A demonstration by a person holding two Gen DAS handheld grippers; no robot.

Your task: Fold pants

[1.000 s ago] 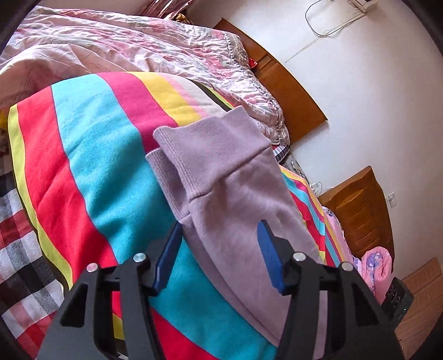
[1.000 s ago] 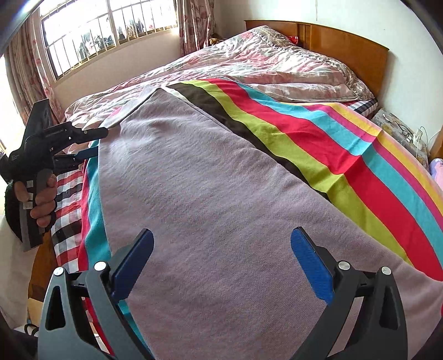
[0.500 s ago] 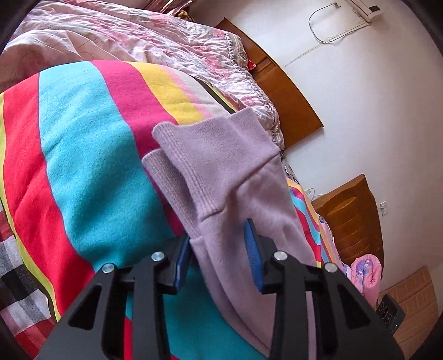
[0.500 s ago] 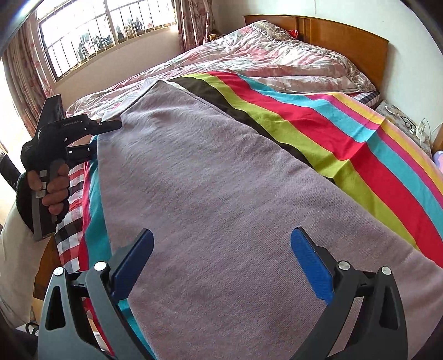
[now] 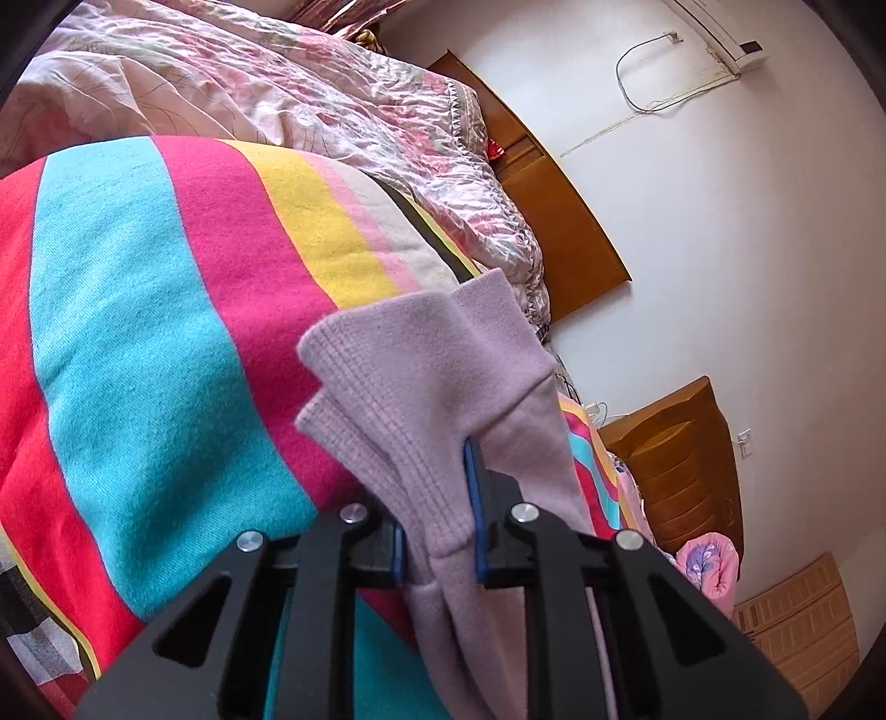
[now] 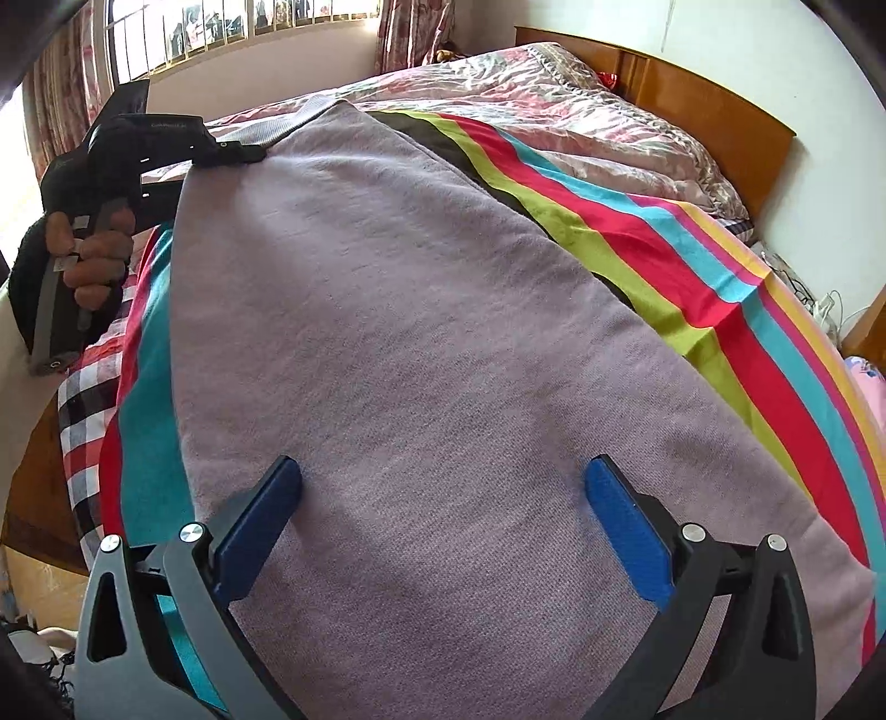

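Note:
Lilac knit pants point(image 6: 443, 360) lie stretched along the bed on a striped blanket point(image 6: 692, 288). In the left wrist view their two ribbed cuffs point(image 5: 421, 376) overlap, and my left gripper point(image 5: 437, 498) is closing on the leg just behind them, the fabric bunched between its blue pads. The right wrist view shows that same left gripper point(image 6: 232, 152) at the far cuff end, held by a hand point(image 6: 94, 249). My right gripper point(image 6: 443, 471) stands open low over the near, wide end of the pants, with flat fabric under it and nothing pinched.
A crumpled pink quilt point(image 5: 277, 83) lies beyond the blanket against a wooden headboard point(image 6: 720, 116). A wooden nightstand point(image 5: 681, 459) stands by the white wall. A plaid sheet point(image 6: 83, 415) hangs at the bed's left edge, below a window point(image 6: 221, 33).
The left jaws have narrowed from wide apart onto the pant leg behind the cuffs. The right gripper has sunk closer to the fabric, still open.

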